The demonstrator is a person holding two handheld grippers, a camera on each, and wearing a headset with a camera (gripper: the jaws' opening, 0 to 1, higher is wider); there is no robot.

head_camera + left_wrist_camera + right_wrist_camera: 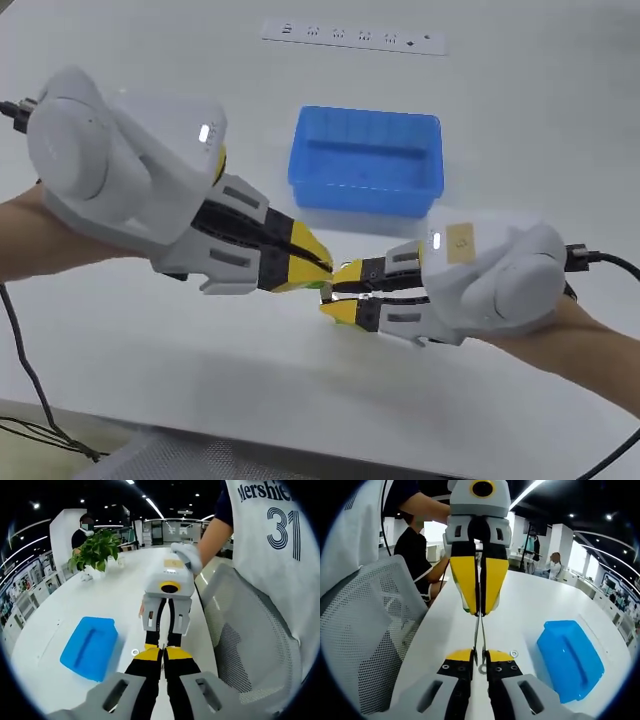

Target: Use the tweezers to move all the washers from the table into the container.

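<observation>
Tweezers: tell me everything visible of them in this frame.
The tweezers are thin, silvery metal, with two slim arms slightly parted along their length. The left gripper clamps one end between its yellow jaws. The right gripper closes on both arms near the other end. That end points at a washer lying on the white table.

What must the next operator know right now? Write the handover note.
Left gripper: shut on one end of the tweezers.
Right gripper: looks shut on the other end, so the tweezers span between the two.
Things: a washer lies on the table by the right gripper's tips. A second washer lies beside it, toward the container.
Done: no washer can be made out in the container.
Left: take the tweezers in one gripper, then pick up each washer and drop it in the container.
</observation>
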